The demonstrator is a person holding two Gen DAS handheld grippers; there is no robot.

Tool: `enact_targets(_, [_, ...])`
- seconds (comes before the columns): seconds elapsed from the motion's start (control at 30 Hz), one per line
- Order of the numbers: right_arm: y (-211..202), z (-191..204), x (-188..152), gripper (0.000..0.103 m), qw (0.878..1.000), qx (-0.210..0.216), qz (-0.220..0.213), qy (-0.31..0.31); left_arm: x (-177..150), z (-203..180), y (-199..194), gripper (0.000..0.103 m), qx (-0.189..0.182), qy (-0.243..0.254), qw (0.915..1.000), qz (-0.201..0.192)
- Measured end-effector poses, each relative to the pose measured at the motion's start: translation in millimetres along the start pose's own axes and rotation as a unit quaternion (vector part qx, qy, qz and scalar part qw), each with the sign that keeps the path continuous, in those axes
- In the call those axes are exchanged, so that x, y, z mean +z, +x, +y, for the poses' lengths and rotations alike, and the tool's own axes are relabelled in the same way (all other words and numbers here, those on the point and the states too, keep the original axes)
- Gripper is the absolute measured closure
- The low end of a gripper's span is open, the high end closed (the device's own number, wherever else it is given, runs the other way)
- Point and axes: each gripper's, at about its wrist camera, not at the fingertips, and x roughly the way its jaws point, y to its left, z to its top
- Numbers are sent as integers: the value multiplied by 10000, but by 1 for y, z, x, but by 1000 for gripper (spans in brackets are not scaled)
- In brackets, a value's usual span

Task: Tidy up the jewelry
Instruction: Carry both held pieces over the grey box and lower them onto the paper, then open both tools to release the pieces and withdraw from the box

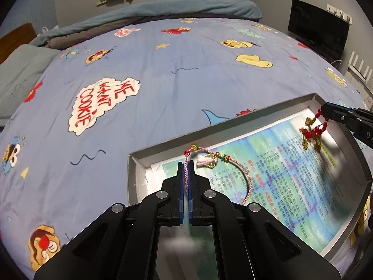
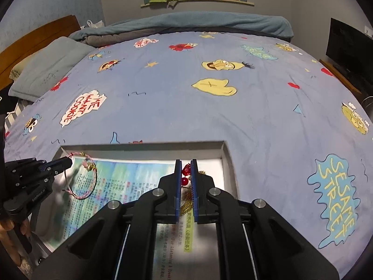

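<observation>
Up close in the left wrist view, the left tongs (image 1: 185,163) are clamped on the pink braided bracelet (image 1: 211,163), its cord pinched between the blue pads. The rest of the loop, with its pale tassel and gold charm, hangs over the near-left corner of the shallow grey box (image 1: 163,148). A printed sheet (image 1: 279,175) with blue-green colour and text lines the box floor. At the far right, the right tongs (image 1: 325,114) hold the red bead bracelet (image 1: 312,133) above the sheet, gold tassels dangling from it. The box lies on the bed (image 1: 163,81), whose blue sheet carries cartoon prints.

Seen from the right wrist, the right tongs (image 2: 186,163) are closed on the red bead bracelet (image 2: 185,175); red beads sit between the pads and gold strands trail below, though how much of the string is pinched is hard to make out. These tongs are over the far-right part of the box (image 2: 225,156). On the left, the left tongs (image 2: 70,162) grip the pink braided bracelet (image 2: 88,177) over the printed sheet (image 2: 130,175), and fingers (image 2: 9,238) of the person's hand show at the frame's lower-left edge.
</observation>
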Motion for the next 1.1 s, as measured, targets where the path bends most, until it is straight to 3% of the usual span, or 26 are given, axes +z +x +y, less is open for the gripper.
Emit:
enact_targets(0.17, [-1,4,-6,96,9999,-86,16,-81,-4,-1,-7,96,-41,-12,9999,-100])
enact_targets(0.3, [-7,3,-7,91,10000,-78,-18,-37,-6,-3,-15,67,-2,5,9997,-247])
enact_targets(0.37, [-11,4,-8,72,9999,-90,-48,-34,-7,-4,-21,66,15,13,9995,-329])
enact_targets(0.47, [-21,5,-8,61,9998,-110,-133,-52,-7,-4,-33,61,6,-24,9989,-469])
enact_targets(0.53, [-33,5,-8,52,9997,-68,-221,-19,-9,-5,-45,41,52,-26,9983,-574])
enact_targets(0.57, [-40,5,-9,43,9996,-50,-289,-13,-10,-5,-51,36,81,-19,9980,-634])
enact_targets(0.63, [-52,6,-10,34,9993,-39,-361,-37,-13,-5,-65,27,93,-36,9973,-728])
enact_targets(0.83, [-92,4,-14,14,9985,27,-550,-14,-15,-3,-106,19,216,-117,9959,-867])
enact_targets(0.97, [-117,0,-20,6,9981,-7,-623,6,-20,-4,-135,17,184,-162,9945,-1017])
enact_targets(1.1, [-139,-4,-31,6,9977,-43,-664,84,-29,-9,-163,14,251,-103,9924,-1197])
